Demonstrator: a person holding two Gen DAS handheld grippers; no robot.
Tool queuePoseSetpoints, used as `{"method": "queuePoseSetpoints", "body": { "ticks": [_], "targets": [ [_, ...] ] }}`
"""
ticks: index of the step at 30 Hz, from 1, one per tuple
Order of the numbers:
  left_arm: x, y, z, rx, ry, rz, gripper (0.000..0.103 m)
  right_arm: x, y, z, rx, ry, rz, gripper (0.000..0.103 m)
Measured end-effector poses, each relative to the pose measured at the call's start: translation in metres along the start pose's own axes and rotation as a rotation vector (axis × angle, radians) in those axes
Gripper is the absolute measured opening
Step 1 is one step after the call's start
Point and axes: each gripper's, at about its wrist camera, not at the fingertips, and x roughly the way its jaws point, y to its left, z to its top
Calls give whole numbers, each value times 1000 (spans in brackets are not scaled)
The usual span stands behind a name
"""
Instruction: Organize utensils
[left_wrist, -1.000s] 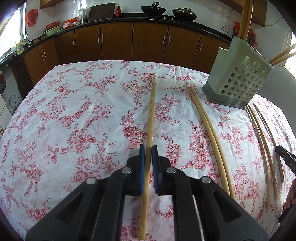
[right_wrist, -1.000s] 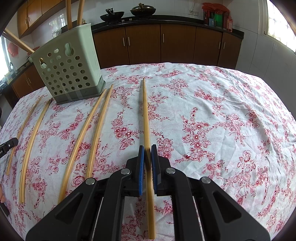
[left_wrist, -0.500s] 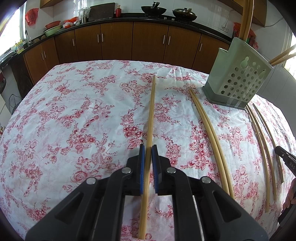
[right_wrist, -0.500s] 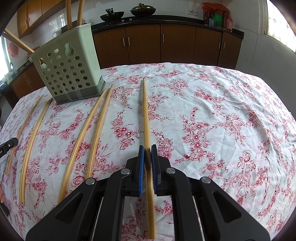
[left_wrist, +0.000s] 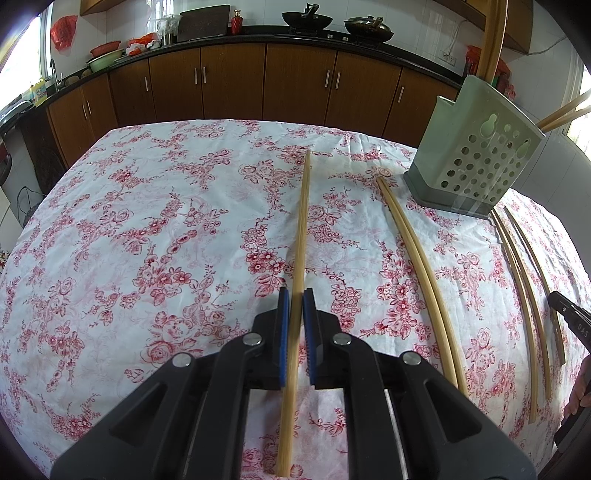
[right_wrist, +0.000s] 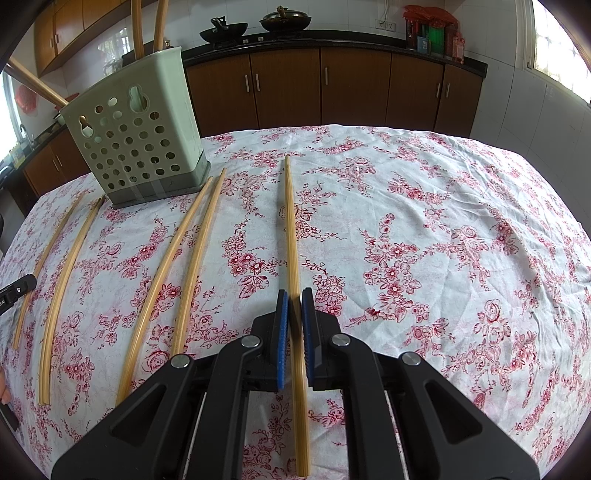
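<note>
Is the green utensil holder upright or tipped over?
Upright: the holder stands on its grey base on the tablecloth, chopsticks sticking up from it.

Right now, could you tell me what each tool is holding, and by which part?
Each tool, left and right, is shut on one chopstick, gripping the shaft nearer its thick end.

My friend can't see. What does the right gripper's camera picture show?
The right gripper is shut on a long bamboo chopstick over a flowery tablecloth. More chopsticks lie to its left, near a green holder.
</note>
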Motion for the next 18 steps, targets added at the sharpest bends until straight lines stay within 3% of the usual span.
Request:
{"method": "queuePoseSetpoints", "body": {
  "ticks": [14, 18],
  "targets": [
    [-1, -4, -1, 1, 0, 1, 11, 0, -1, 0, 2, 0, 3, 9],
    [-6, -15, -9, 105, 5, 50, 11, -3, -1, -4, -1, 1, 9, 9]
  ]
}}
